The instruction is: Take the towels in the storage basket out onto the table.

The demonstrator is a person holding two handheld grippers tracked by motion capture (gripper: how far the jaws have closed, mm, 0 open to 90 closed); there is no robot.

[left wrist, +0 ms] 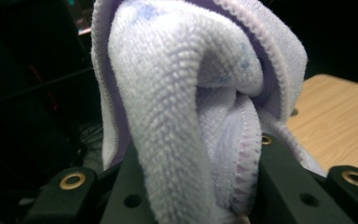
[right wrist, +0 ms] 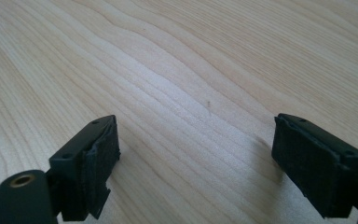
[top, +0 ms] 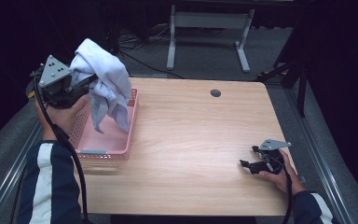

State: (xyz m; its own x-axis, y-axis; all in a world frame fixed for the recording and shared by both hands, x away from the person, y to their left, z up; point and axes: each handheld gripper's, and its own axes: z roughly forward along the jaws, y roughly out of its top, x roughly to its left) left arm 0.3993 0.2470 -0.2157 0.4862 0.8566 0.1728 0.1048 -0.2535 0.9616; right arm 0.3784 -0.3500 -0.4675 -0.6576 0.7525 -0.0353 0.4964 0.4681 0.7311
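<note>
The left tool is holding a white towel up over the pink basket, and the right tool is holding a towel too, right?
Not quite. The right tool holds nothing: in the right gripper view its jaws stand open over the bare wooden table. The rest is right: in the high view the left tool grips the white towel above the pink basket.

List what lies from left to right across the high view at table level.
Left tool gripping a white-lilac terry towel → pink plastic basket → round grey grommet in the wooden tabletop → right tool, open.
</note>
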